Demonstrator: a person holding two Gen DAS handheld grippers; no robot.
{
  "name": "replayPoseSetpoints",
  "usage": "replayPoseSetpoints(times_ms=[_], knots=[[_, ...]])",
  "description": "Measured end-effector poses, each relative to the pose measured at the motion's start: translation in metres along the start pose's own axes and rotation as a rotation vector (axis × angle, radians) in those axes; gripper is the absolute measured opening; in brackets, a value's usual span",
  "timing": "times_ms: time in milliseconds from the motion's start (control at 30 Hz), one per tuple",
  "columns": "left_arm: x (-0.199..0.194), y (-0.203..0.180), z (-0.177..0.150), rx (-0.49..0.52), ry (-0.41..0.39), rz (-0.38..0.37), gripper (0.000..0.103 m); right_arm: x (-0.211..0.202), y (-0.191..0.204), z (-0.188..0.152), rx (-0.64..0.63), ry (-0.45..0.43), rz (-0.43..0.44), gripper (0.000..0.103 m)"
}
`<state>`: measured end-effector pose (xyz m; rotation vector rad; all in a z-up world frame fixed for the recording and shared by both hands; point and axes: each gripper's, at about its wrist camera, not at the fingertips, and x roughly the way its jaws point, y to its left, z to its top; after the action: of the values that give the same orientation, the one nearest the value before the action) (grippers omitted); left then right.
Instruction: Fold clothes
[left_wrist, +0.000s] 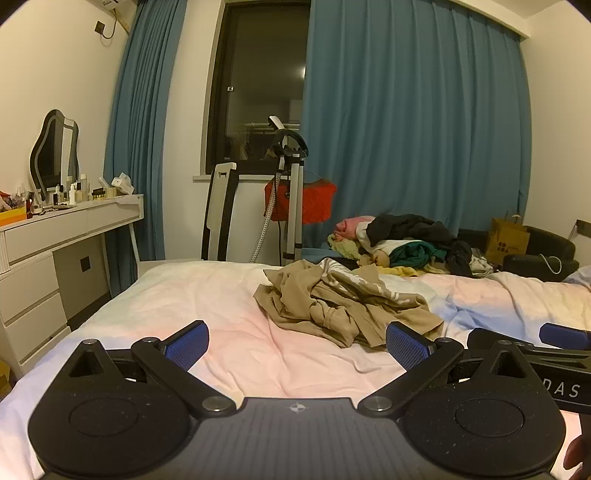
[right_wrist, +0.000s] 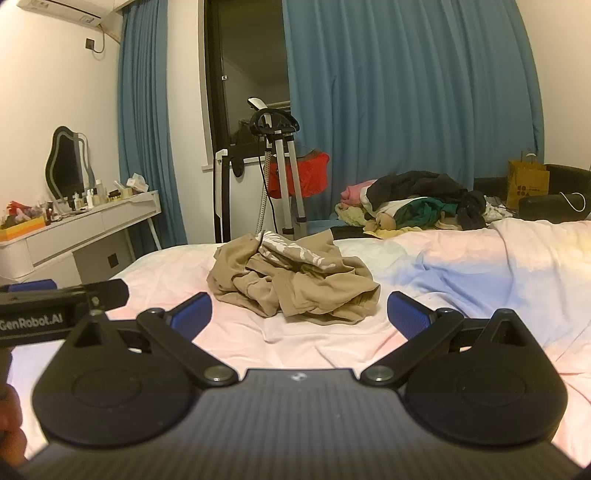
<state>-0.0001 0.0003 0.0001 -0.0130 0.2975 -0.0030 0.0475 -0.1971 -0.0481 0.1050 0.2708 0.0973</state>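
A crumpled tan garment (left_wrist: 343, 306) with a white-patterned part lies in a heap on the pale pink bed sheet (left_wrist: 207, 295). It also shows in the right wrist view (right_wrist: 291, 280). My left gripper (left_wrist: 297, 345) is open and empty, held above the sheet just short of the heap. My right gripper (right_wrist: 299, 315) is open and empty, also just short of the heap. The right gripper's blue finger (left_wrist: 561, 336) shows at the right edge of the left wrist view. The left gripper's body (right_wrist: 62, 299) shows at the left of the right wrist view.
A pile of mixed clothes (left_wrist: 410, 240) lies at the bed's far side. A garment steamer stand (left_wrist: 291, 199) with a red garment, a chair (left_wrist: 219, 214) and blue curtains stand behind the bed. A white dressing table (left_wrist: 55, 236) with a mirror is at the left.
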Motion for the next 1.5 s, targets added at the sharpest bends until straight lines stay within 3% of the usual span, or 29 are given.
replayPoseSetpoints(times_ms=[1200,1367,1400,1500], knots=[[-0.002,0.005,0.004,-0.034,-0.008,0.005,0.103,-0.014,-0.015,0.007,0.105,-0.063,-0.062,0.103],[-0.005,0.017,0.013,-0.067,-0.025,0.021,0.103,0.006,-0.012,0.006,0.131,-0.007,-0.061,0.102],[-0.004,0.022,0.015,-0.079,-0.024,0.030,0.103,0.016,-0.009,0.006,0.123,0.011,-0.057,0.098],[-0.001,0.037,0.021,-0.118,-0.027,0.048,0.103,0.051,0.006,0.008,0.075,0.076,-0.049,0.070]])
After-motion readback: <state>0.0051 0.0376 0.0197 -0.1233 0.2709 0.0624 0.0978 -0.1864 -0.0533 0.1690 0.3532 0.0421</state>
